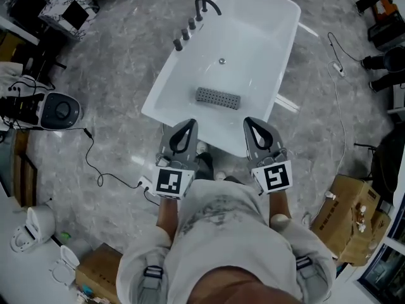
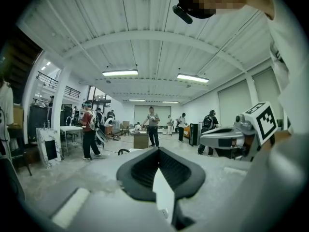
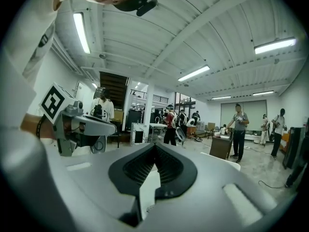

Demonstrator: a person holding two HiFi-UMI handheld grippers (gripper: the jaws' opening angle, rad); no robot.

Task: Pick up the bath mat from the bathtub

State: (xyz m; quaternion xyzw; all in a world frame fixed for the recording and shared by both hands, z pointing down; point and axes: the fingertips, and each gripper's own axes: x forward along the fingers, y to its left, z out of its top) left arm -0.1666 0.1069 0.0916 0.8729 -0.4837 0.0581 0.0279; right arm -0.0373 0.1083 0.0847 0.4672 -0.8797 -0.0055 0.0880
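Observation:
A white bathtub (image 1: 166, 75) stands on the grey marble floor ahead of me. A grey bath mat (image 1: 218, 98) with rows of holes lies on the tub's bottom, near its closer end. My left gripper (image 1: 188, 123) and right gripper (image 1: 249, 120) hover side by side over the tub's near rim, just short of the mat, both shut with nothing in them. In the left gripper view the black pads meet at the tip (image 2: 158, 149), and the right gripper (image 2: 203, 138) shows at the side. The right gripper view shows the same closed tip (image 3: 154, 144), with the left gripper (image 3: 114, 126) beside it.
A dark faucet (image 1: 204, 5) and knobs sit on the tub's far left rim, and a drain (image 1: 221, 61) is in its floor. Cables (image 1: 95, 160) run across the floor. Cardboard boxes (image 1: 348, 217) stand at the right, a round device (image 1: 60, 111) at the left. People stand far off in the hall.

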